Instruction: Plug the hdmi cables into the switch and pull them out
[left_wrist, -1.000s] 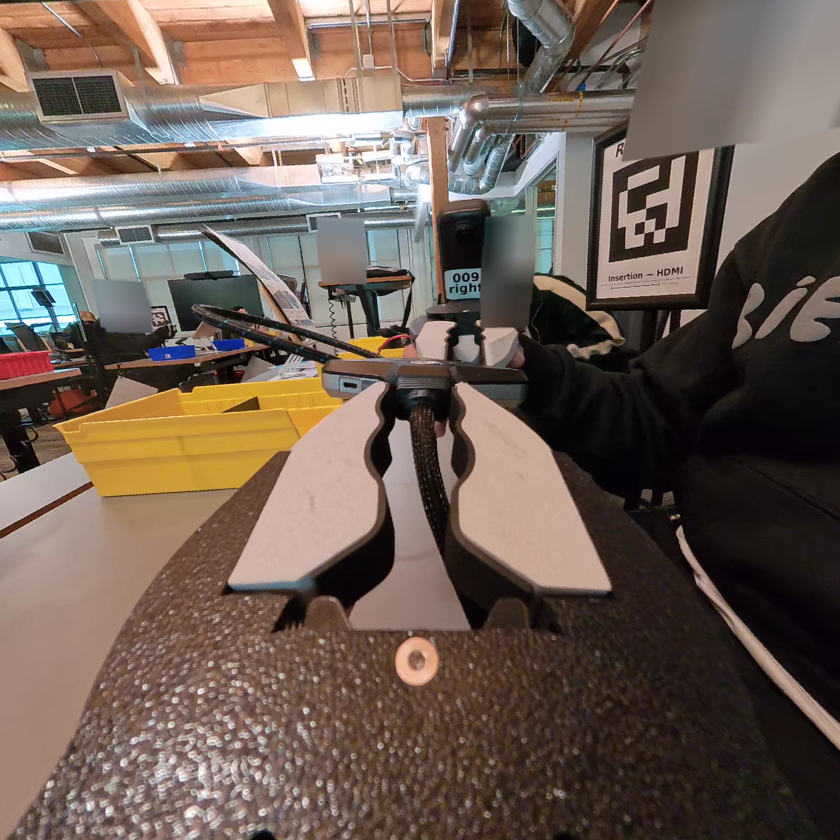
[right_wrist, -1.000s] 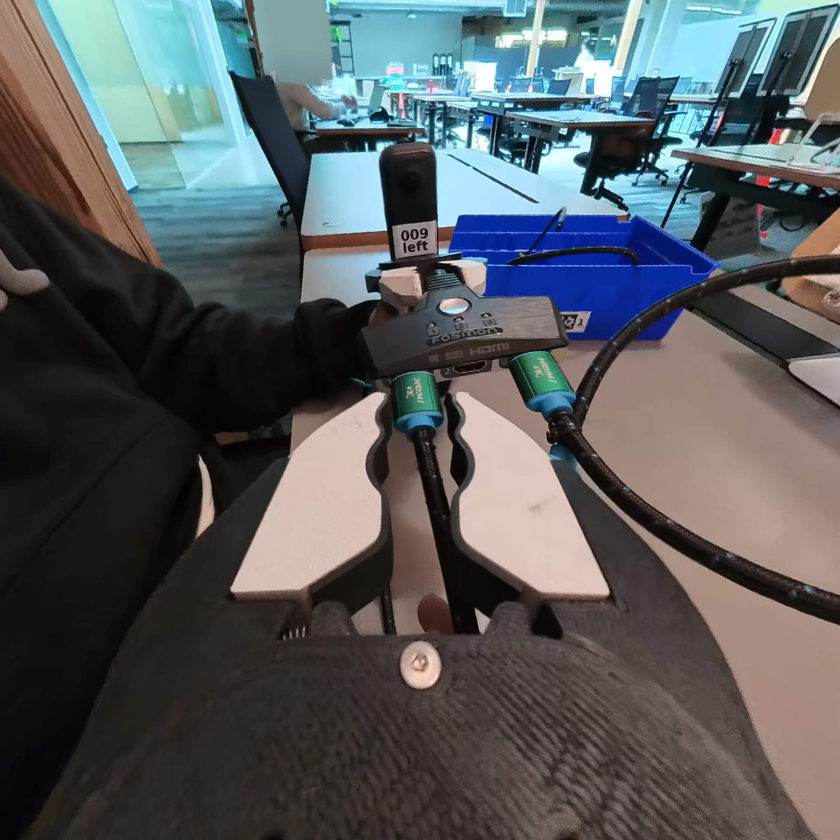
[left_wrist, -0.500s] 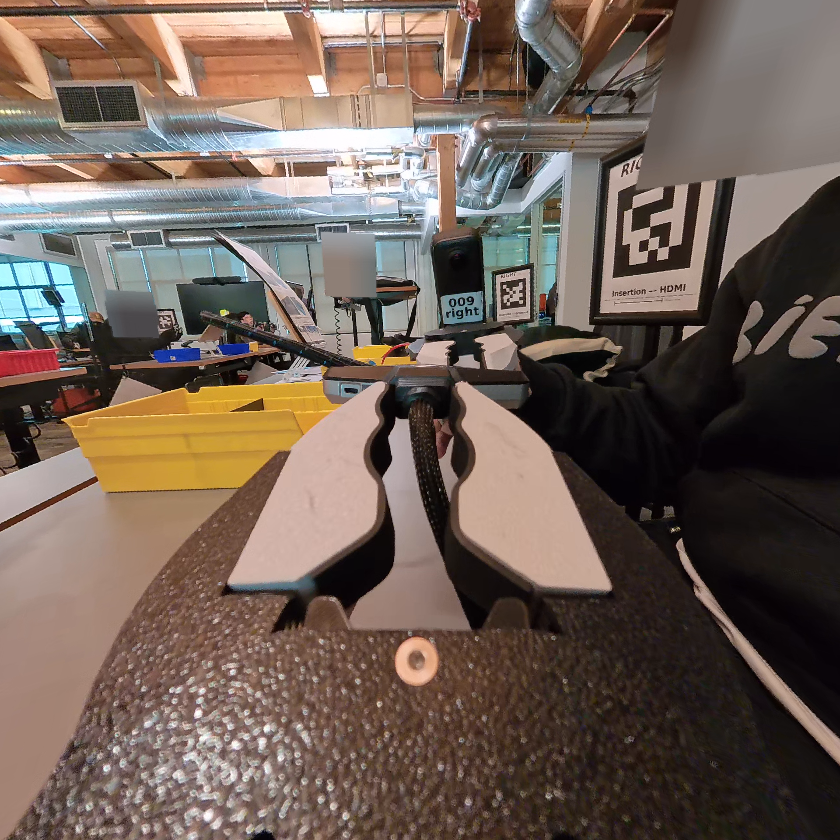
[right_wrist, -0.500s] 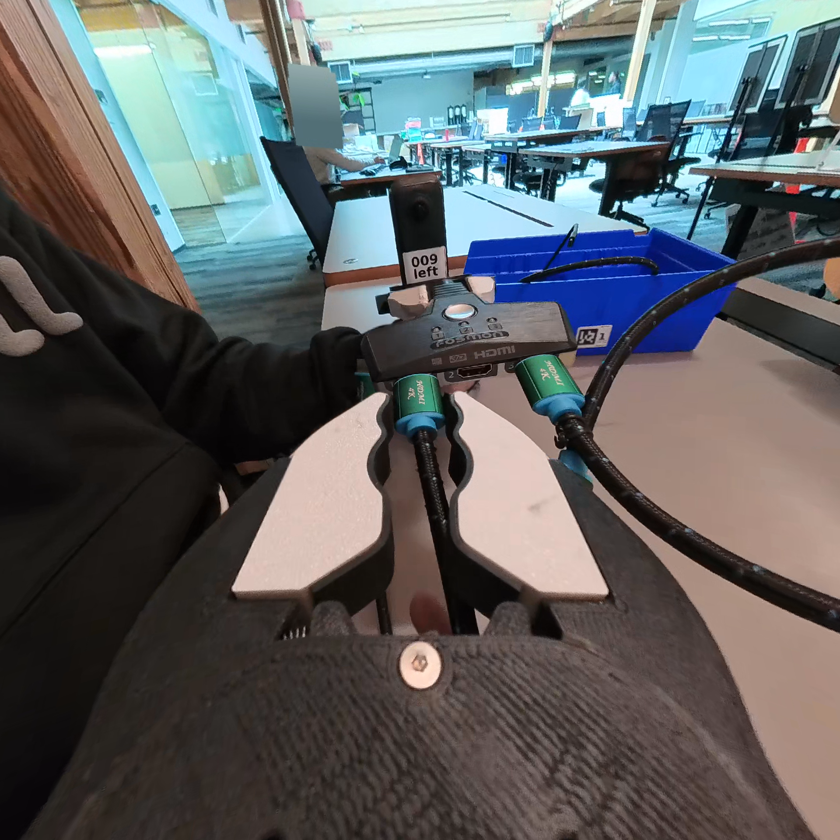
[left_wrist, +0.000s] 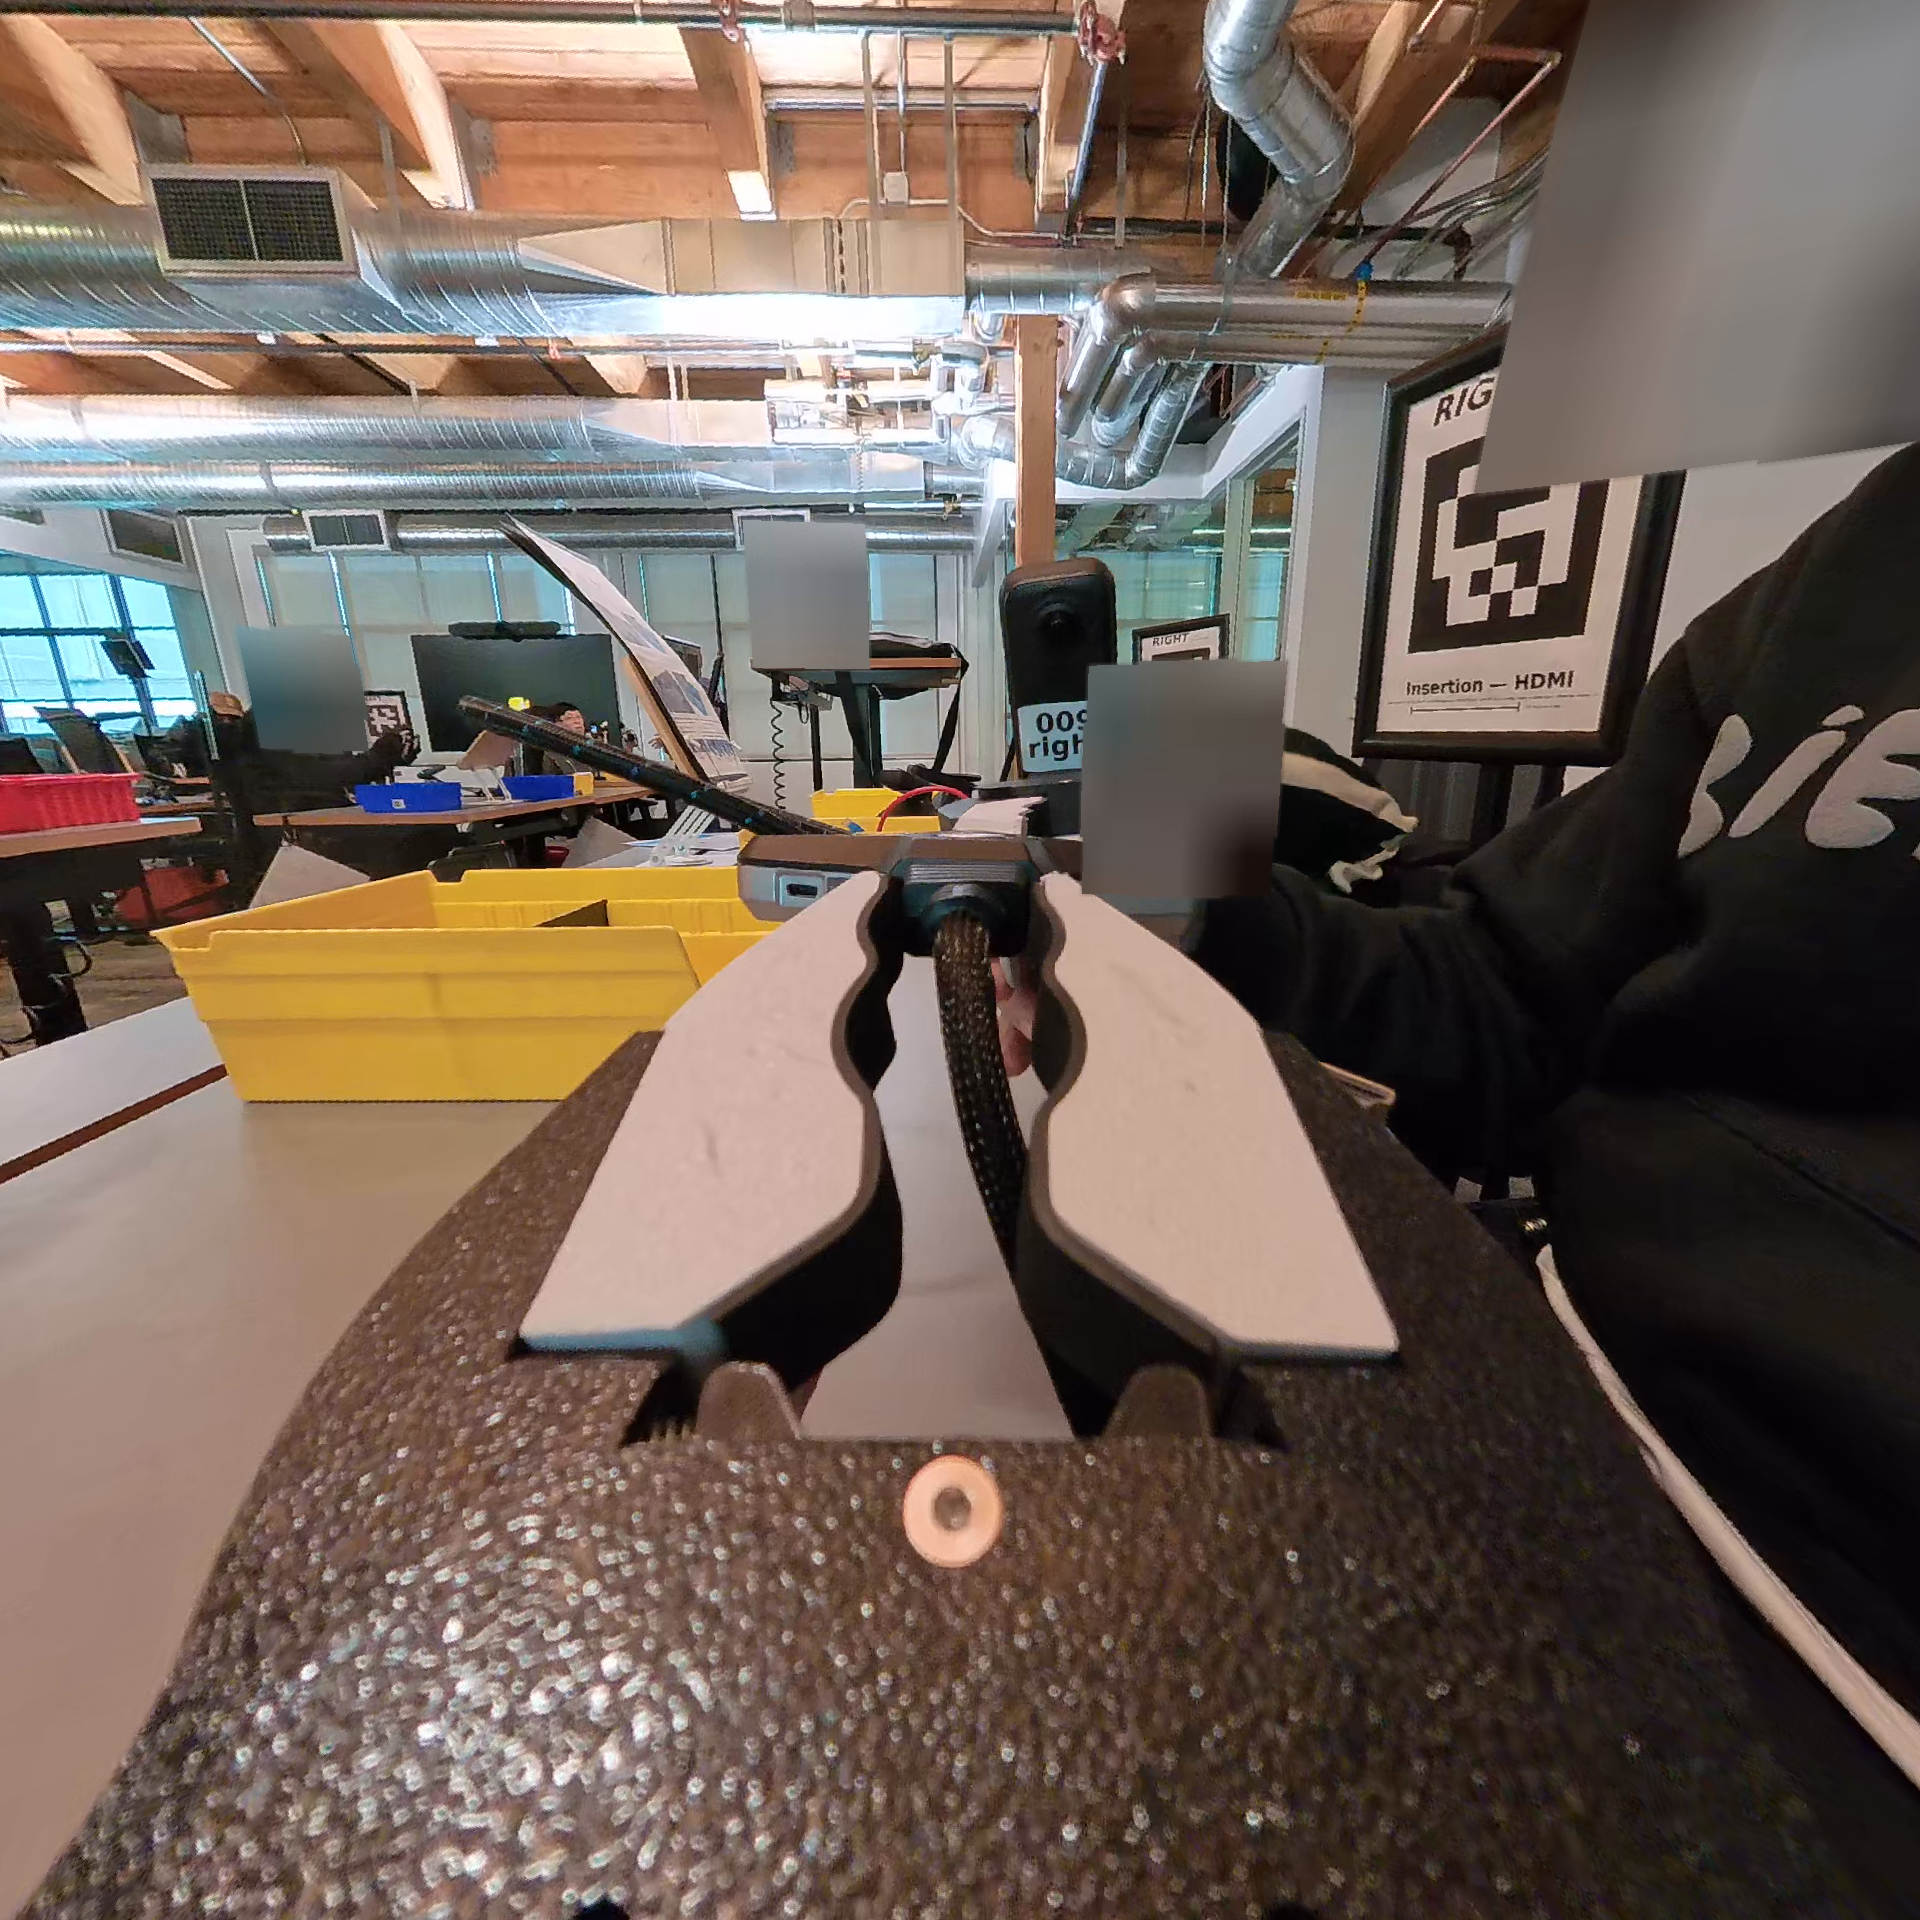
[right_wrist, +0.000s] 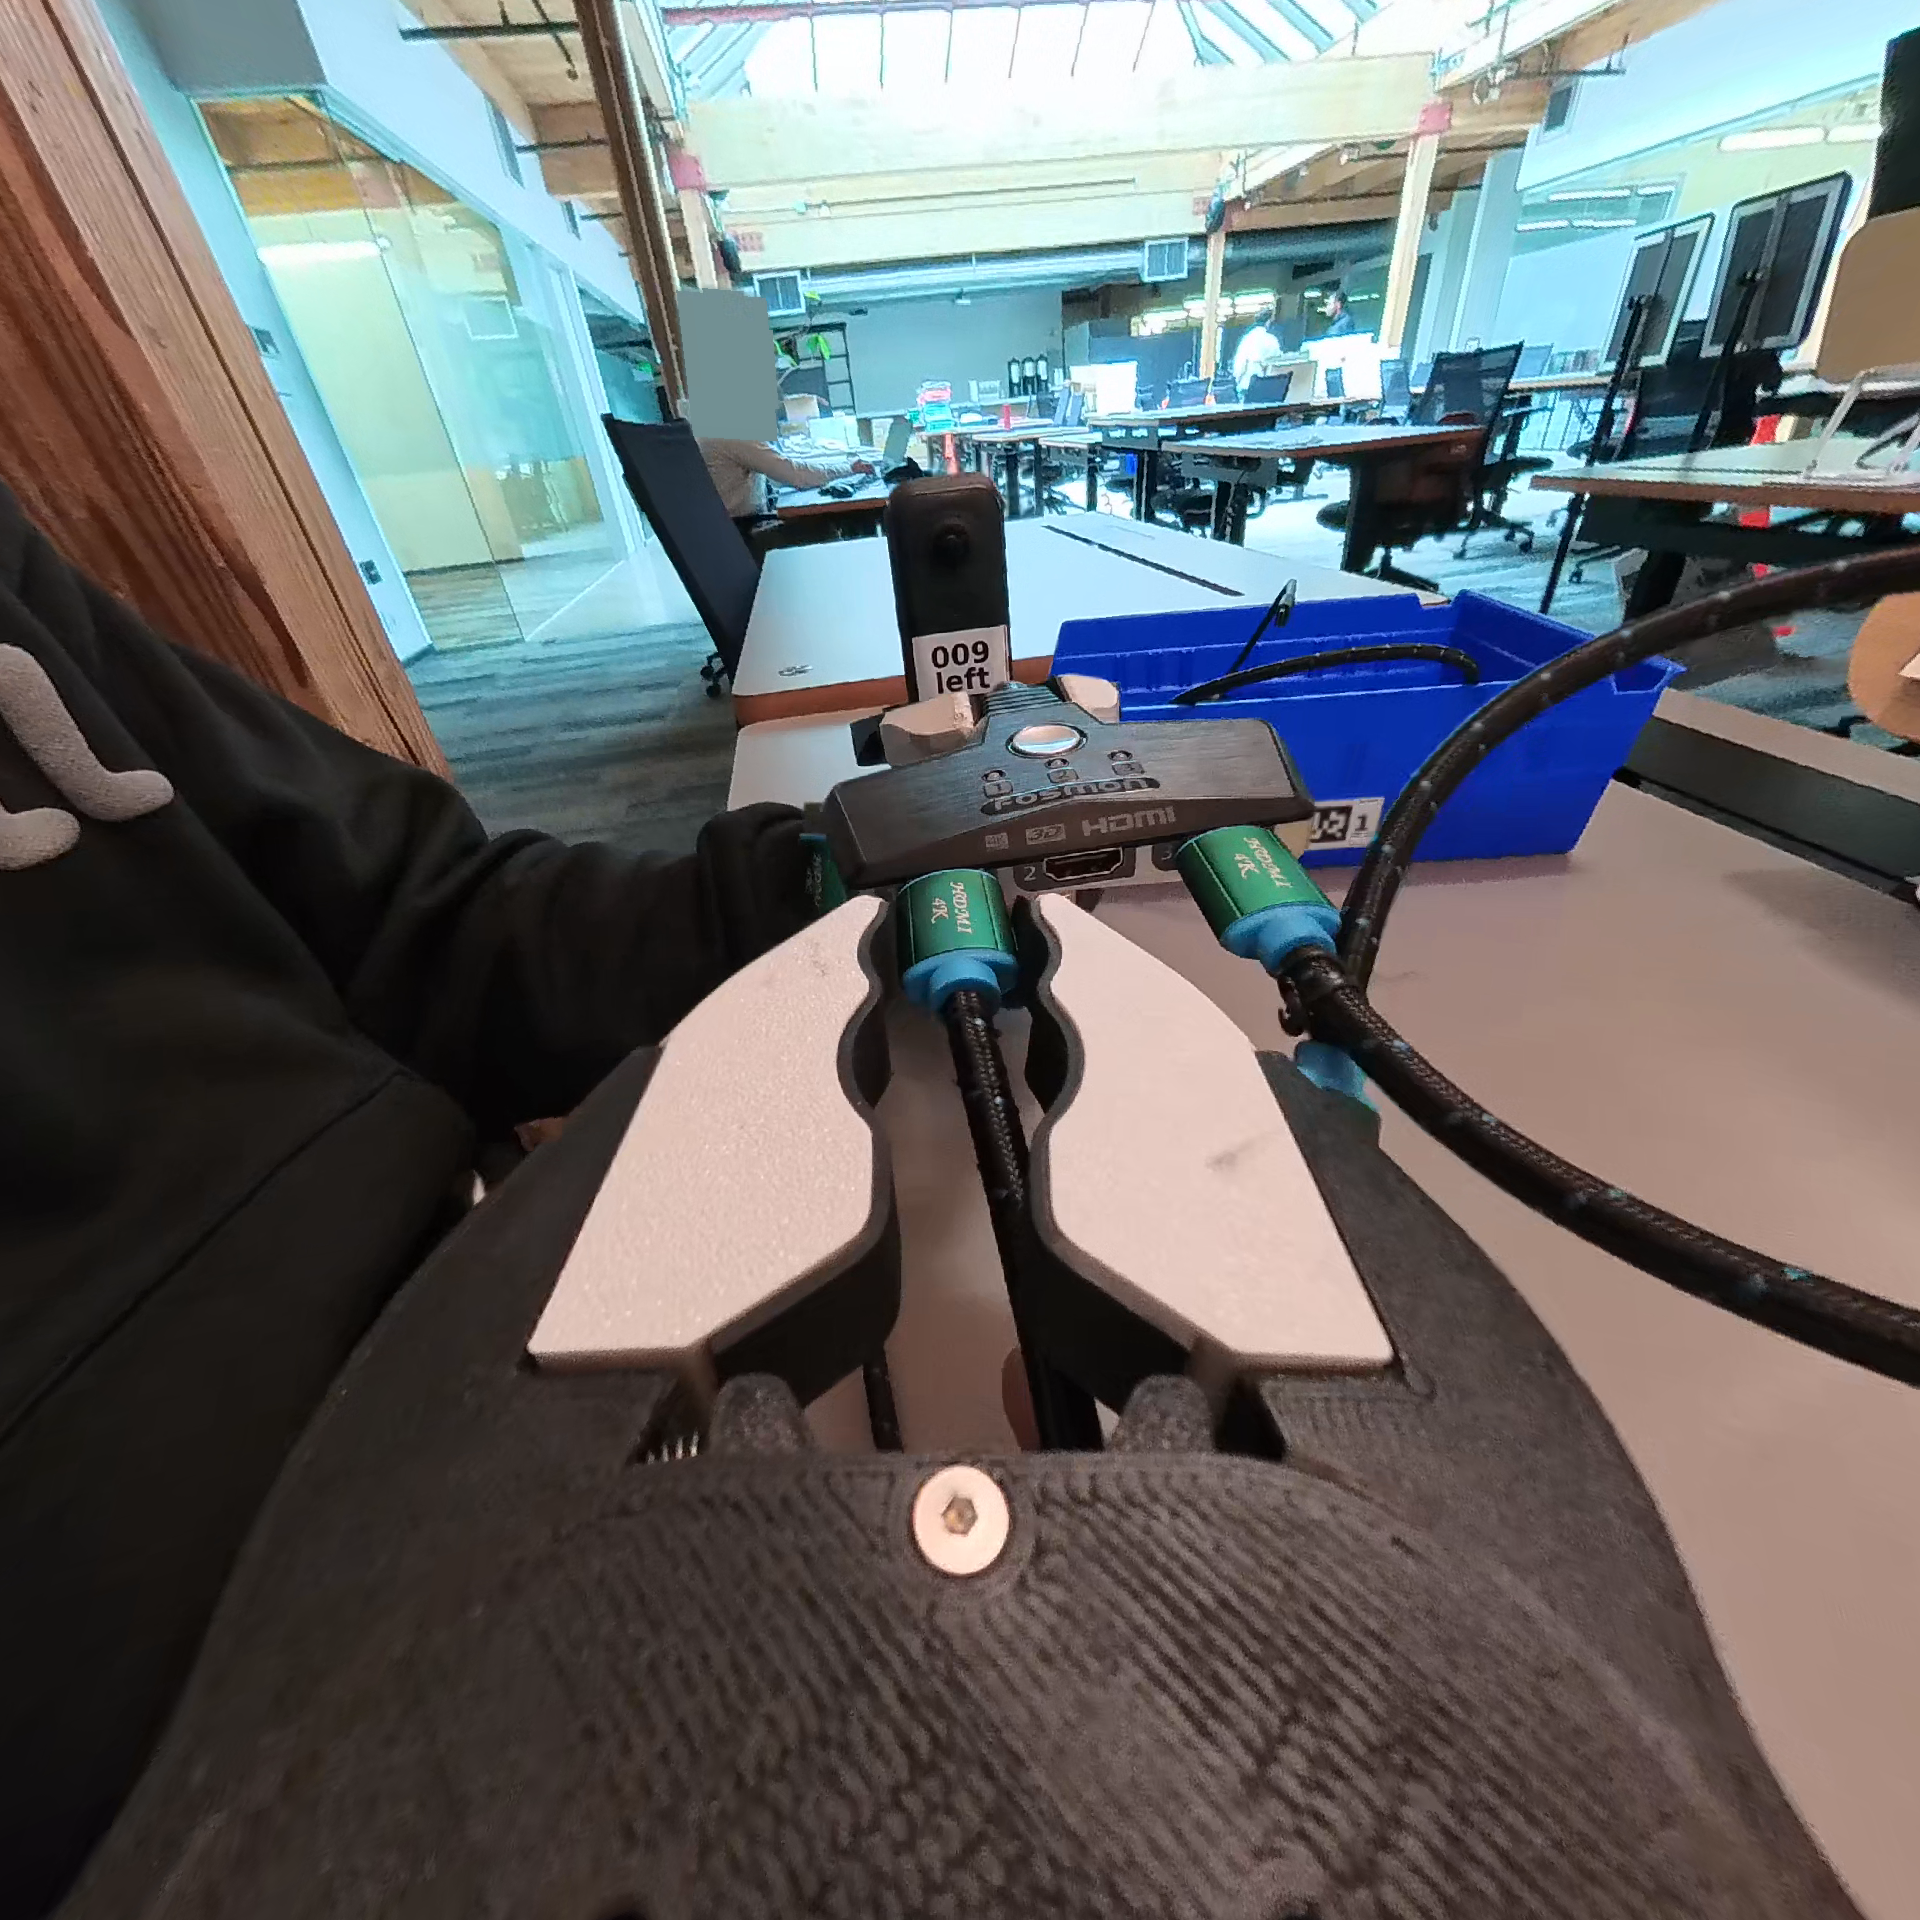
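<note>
In the right wrist view, the black HDMI switch (right_wrist: 1060, 795) is held in the air between both grippers. My right gripper (right_wrist: 954, 914) is shut on a green HDMI plug (right_wrist: 951, 914) seated in the switch's left port. A second green plug (right_wrist: 1247, 883) sits in the right port, and its braided cable (right_wrist: 1507, 1174) arcs off to the right. The middle port (right_wrist: 1084, 862) is empty. In the left wrist view, my left gripper (left_wrist: 961, 899) is shut on the switch's own braided cable (left_wrist: 977, 1039), right at the switch (left_wrist: 821, 878), which shows edge-on.
A blue bin (right_wrist: 1455, 717) holding a cable stands behind the switch on the grey table (right_wrist: 1610, 1039). A yellow bin (left_wrist: 436, 987) stands on the table to the left. The person's black sleeve (left_wrist: 1455, 987) reaches across behind the grippers.
Both grippers keep their holds. Both views have tilted upward a little, showing more ceiling. The gripped plug stays in the left port.
</note>
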